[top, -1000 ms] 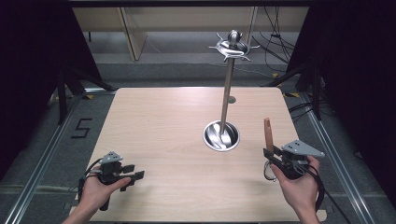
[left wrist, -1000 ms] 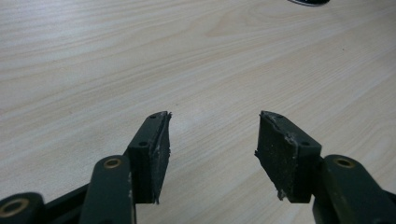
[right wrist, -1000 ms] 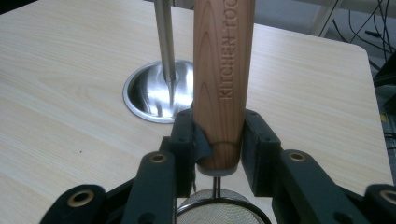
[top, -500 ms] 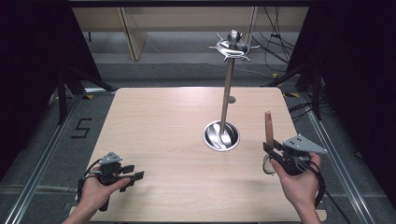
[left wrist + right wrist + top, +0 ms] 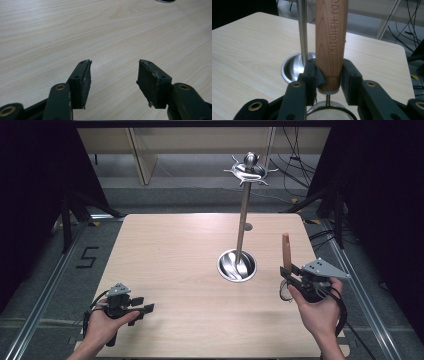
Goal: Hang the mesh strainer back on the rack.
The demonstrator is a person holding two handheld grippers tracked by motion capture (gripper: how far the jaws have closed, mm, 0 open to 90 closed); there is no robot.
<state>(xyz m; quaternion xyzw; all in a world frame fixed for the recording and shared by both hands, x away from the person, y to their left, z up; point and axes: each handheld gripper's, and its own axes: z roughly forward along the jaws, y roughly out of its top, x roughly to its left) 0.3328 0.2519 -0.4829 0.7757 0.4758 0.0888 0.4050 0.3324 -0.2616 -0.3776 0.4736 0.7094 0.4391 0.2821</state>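
Both forearms bare, no sleeves, no gloves. Left tongs (image 5: 145,308): black body w/ small grey three-cornered plate on top, black cable looping behind the left hand (image 5: 107,322). Right tongs (image 5: 287,272): black too, bigger pale-grey triangular plate w/ small dark dots, black cable curling round the right hand (image 5: 320,310) & wrist. Close up, each has 2 flat black arms w/ brass-ringed pivot holes, blocky black pads (image 5: 83,82) w/ tiny screw holes; pad faces scuffed, edges frayed & chipped.
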